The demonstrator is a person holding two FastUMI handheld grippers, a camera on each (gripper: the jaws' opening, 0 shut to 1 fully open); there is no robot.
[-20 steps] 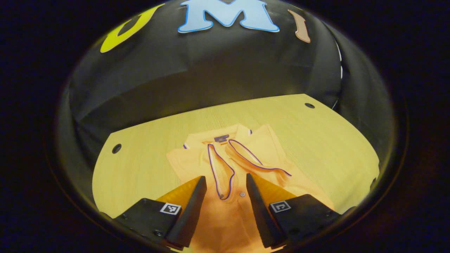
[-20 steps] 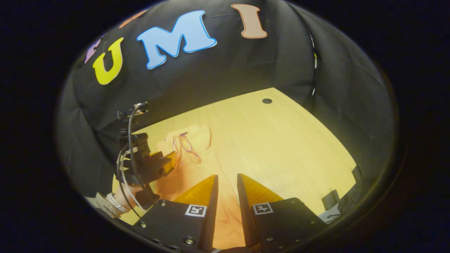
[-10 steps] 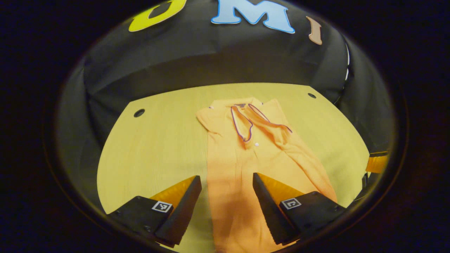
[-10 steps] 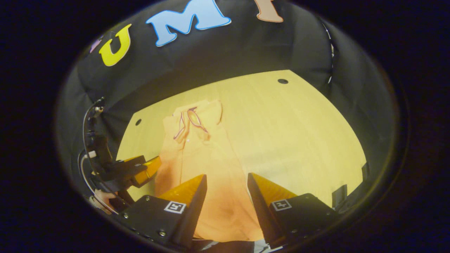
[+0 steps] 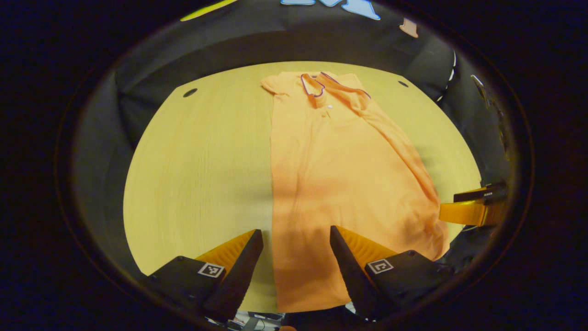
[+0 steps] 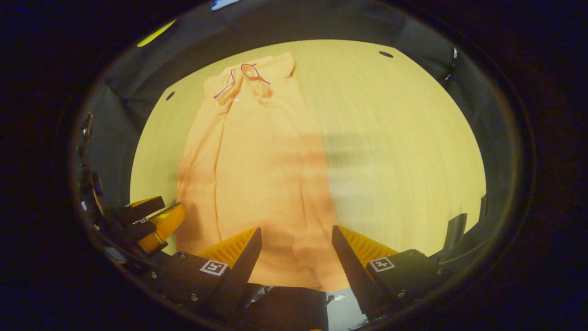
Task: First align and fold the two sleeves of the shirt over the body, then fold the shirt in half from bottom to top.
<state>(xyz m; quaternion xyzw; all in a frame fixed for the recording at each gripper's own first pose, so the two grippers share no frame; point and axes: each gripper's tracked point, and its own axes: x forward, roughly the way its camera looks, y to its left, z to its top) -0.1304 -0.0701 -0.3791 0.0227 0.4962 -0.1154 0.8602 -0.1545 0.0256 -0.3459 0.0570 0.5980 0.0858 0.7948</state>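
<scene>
Shirt (image 5: pixel 340 170) flat on table (image 5: pixel 202 156), sleeves folded in, both grippers open.

Orange shirt (image 5: pixel 340 165) with what looks like purple collar (image 5: pixel 312 85) trim; pale yellowish wood-grain table (image 5: pixel 202 156).

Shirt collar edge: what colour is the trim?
Dark purple-blue piping on the orange polo shirt's collar; clearest in the left gripper view.
</scene>
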